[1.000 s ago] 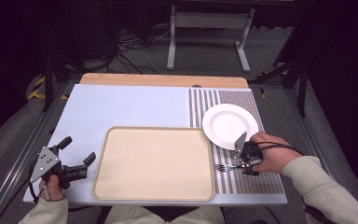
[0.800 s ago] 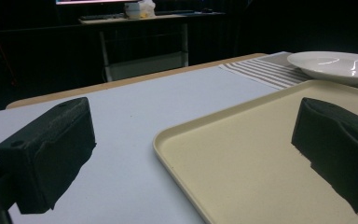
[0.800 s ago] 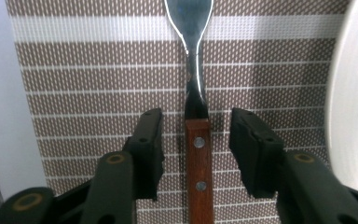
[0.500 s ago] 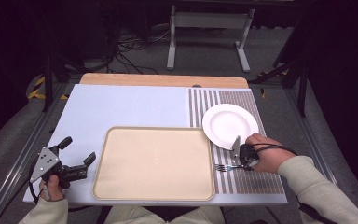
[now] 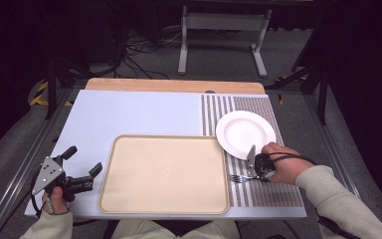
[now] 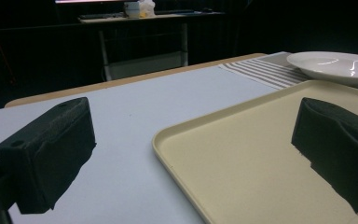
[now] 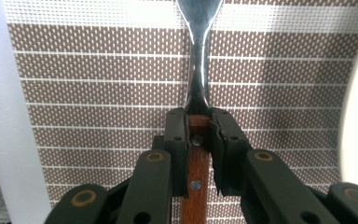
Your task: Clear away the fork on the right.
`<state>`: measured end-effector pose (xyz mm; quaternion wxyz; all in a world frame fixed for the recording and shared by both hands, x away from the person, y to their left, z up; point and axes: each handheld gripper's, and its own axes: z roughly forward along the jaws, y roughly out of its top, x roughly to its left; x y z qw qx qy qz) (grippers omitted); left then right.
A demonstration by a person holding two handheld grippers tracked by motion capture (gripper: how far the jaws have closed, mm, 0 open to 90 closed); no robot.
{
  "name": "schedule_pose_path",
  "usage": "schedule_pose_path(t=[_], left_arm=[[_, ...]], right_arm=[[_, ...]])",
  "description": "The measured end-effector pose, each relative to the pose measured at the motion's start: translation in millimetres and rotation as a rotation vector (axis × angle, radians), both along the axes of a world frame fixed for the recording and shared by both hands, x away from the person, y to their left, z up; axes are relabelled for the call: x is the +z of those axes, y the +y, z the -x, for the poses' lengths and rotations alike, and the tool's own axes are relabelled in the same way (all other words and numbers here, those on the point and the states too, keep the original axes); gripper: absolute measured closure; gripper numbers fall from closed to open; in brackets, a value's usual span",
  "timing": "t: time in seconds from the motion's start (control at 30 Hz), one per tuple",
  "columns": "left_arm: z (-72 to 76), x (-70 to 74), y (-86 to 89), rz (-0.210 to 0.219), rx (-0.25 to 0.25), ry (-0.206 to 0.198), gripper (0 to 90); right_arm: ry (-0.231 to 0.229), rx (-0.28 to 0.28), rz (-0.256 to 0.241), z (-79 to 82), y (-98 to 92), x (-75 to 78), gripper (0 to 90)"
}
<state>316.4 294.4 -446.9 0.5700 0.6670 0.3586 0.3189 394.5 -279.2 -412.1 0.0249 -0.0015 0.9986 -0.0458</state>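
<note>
A fork (image 5: 238, 179) with a wooden handle (image 7: 196, 186) and steel neck (image 7: 198, 70) lies over the striped placemat (image 5: 268, 191), between the tray and the plate. My right gripper (image 7: 198, 122) is shut on the handle, tines pointing toward the tray in the high view. A white plate (image 5: 245, 133) sits on the placemat just beyond the right gripper (image 5: 252, 175). A beige tray (image 5: 164, 174) lies in the middle of the table. My left gripper (image 5: 82, 169) hovers open at the tray's left edge, its black pads (image 6: 46, 154) wide apart with nothing between them.
The pale blue table top (image 5: 139, 112) has a wooden strip (image 5: 174, 85) along its far edge. Beyond the table stand a metal stand (image 5: 224, 35) and cables on a dark floor. The tray's rim (image 6: 177, 154) runs between the left jaws.
The right gripper with the fork has shifted slightly toward the near edge and sits lower over the placemat. The left gripper has stayed still.
</note>
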Motion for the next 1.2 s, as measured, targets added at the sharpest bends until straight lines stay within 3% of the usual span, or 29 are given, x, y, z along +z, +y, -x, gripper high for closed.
schedule_pose_path(t=[0.13, 0.47, 0.6, 1.2], left_arm=[[-0.6, -0.3, 0.3, -0.003, 0.001, 0.003, 0.0], [0.0, -0.1, -0.2, -0.001, 0.000, 0.001, 0.0], [-0.2, -0.1, 0.0, 0.001, 0.001, 0.001, 0.0], [-0.2, -0.3, -0.2, 0.000, -0.003, 0.002, 0.0]], right_arm=[[-0.018, -0.001, 0.004, 1.3, 0.7, 6.7, 77.8], [-0.076, -0.026, -0.057, -0.5, 4.8, 39.8, 77.8], [-0.088, -0.030, -0.063, -1.3, 5.7, 46.4, 77.7], [-0.135, -0.127, -0.185, -4.1, 22.4, 76.1, 77.7]])
